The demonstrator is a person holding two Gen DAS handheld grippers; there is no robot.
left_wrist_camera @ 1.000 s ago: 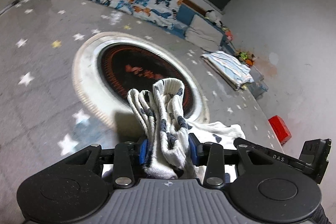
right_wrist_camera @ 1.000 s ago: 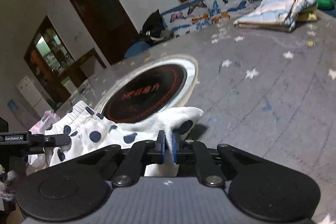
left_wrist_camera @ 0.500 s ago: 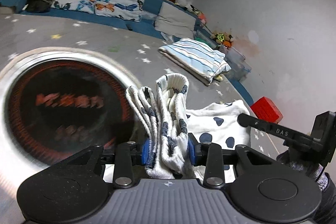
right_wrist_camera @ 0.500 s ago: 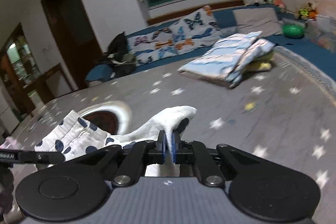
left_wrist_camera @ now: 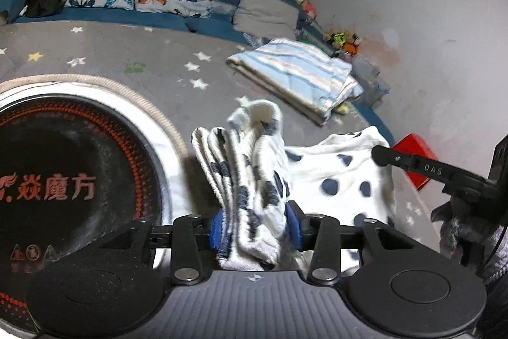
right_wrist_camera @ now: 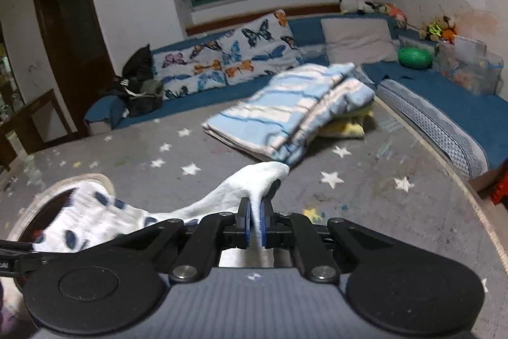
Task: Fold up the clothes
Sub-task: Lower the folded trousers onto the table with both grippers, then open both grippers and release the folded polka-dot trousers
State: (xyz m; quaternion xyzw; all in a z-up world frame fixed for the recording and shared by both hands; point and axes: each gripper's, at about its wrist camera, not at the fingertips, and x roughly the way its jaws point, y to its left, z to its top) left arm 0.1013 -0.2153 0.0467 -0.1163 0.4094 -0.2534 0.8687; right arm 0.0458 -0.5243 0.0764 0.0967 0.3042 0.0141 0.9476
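A white garment with dark blue polka dots (left_wrist_camera: 336,173) is held up between both grippers above the grey star-patterned table (left_wrist_camera: 152,53). My left gripper (left_wrist_camera: 255,227) is shut on a thick bunched fold of the garment, which stands up between its blue pads. My right gripper (right_wrist_camera: 254,224) is shut on a thin corner of the same garment (right_wrist_camera: 250,183); the rest trails left toward the round hotplate (right_wrist_camera: 47,205). The right gripper's arm shows at the right of the left wrist view (left_wrist_camera: 428,170).
A round black hotplate with red lettering (left_wrist_camera: 57,180) sits in the table at the left. A folded blue-striped blanket (right_wrist_camera: 292,107) lies on the table's far side. Blue sofas with butterfly cushions (right_wrist_camera: 235,53) ring the table. A red box (left_wrist_camera: 419,161) is beyond the table's right edge.
Both grippers have swung to the right with the garment, away from the hotplate and toward the striped blanket. Both grips on the garment are unchanged.
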